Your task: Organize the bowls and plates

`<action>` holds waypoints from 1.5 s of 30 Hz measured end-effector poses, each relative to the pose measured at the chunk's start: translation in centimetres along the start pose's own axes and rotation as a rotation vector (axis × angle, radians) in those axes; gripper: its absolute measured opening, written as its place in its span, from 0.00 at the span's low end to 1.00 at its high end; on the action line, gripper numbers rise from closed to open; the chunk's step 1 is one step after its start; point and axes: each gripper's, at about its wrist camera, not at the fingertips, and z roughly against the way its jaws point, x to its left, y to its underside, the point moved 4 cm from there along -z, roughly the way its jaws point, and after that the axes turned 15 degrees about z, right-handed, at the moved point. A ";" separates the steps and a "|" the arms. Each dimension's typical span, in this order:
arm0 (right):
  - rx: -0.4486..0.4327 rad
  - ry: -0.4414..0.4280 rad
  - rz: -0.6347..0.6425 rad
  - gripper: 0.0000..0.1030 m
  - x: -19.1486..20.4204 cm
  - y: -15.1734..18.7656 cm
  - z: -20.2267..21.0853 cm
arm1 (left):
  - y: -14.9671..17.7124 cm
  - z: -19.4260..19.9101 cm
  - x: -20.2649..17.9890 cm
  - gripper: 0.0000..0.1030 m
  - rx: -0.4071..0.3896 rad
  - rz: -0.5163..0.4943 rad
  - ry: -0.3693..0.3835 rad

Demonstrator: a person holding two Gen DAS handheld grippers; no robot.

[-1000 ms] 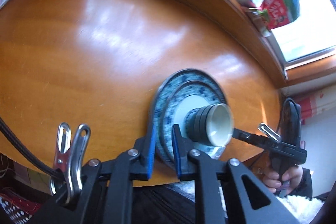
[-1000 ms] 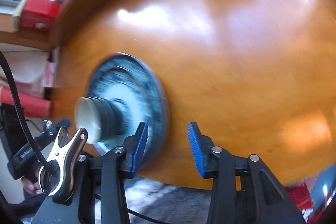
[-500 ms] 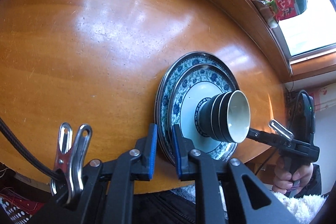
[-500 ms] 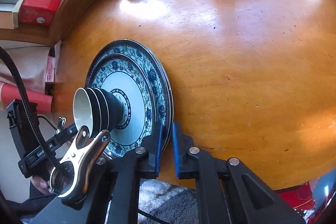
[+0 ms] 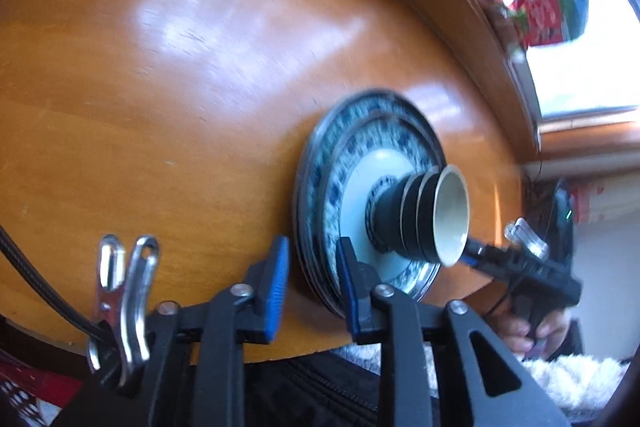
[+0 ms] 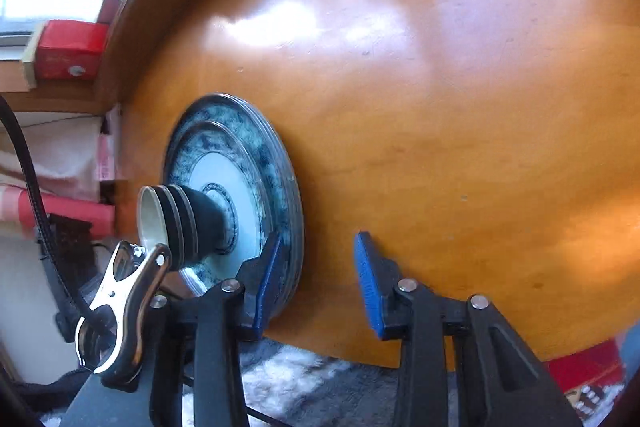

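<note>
Motion blur hides the pattern on the plates (image 5: 320, 183). Both the left gripper (image 5: 312, 283) and right gripper (image 6: 318, 281) have just been opening, jaws apart around the rim. Red packet (image 5: 548, 11) writing is unreadable.

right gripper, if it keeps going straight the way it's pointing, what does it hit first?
Likely the bare wooden table: the right gripper is open, its left finger overlapping the plate stack's rim. That rim could catch first; depth is unclear.

A glossy orange-brown wooden table (image 5: 168, 131) carries a stack of blue-patterned plates (image 5: 320, 187) near its edge.
</note>
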 end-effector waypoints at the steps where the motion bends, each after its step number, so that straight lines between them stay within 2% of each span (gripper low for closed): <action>1: 0.002 -0.006 0.005 0.33 0.1 -0.1 -0.1 | 0.0 -0.3 -0.2 0.19 -0.007 -0.015 -0.025; 2: 0.006 -0.017 0.007 0.31 0.1 -0.1 -0.5 | -0.1 -0.4 -0.4 0.19 -0.014 -0.022 -0.033; 4: 0.013 -0.061 0.004 0.12 0.4 -0.2 -1.2 | -0.4 -0.3 -0.7 0.19 -0.034 -0.036 -0.043; 5: 0.014 -0.048 0.019 0.12 0.6 -0.3 -1.3 | -0.5 -0.4 -0.9 0.19 -0.042 -0.042 -0.051; 7: 0.012 -0.028 0.039 0.12 0.9 -0.7 -1.3 | -0.6 -0.4 -1.2 0.19 -0.057 -0.057 -0.069; 18: -0.023 -0.039 0.010 0.12 -0.6 -3.1 -0.5 | -3.0 -0.9 -2.6 0.20 -0.120 -0.086 -0.105; 29: -0.072 -0.011 0.013 0.13 -1.2 -6.5 0.0 | -5.3 -1.4 -3.9 0.22 -0.170 -0.088 -0.113; 32: -0.094 0.031 0.021 0.13 -0.8 -6.5 0.3 | -5.0 -0.7 -4.0 0.25 -0.227 -0.107 -0.160; 33: -0.106 0.056 0.037 0.14 -0.5 -6.3 0.6 | -4.7 -0.1 -4.1 0.30 -0.260 -0.120 -0.180; 35: -0.122 0.089 0.050 0.18 -0.2 -6.0 1.2 | -4.4 0.9 -4.1 0.33 -0.306 -0.129 -0.192; 37: -0.156 0.084 0.051 0.30 0.0 -5.6 2.1 | -4.1 2.2 -4.0 0.34 -0.362 -0.132 -0.208; 39: -0.184 0.102 0.050 0.30 0.2 -5.1 3.0 | -3.7 3.4 -4.1 0.35 -0.409 -0.136 -0.208; 45: -0.201 0.145 0.101 0.30 2.7 -4.1 3.6 | -2.0 4.6 -5.4 0.39 -0.427 -0.214 -0.199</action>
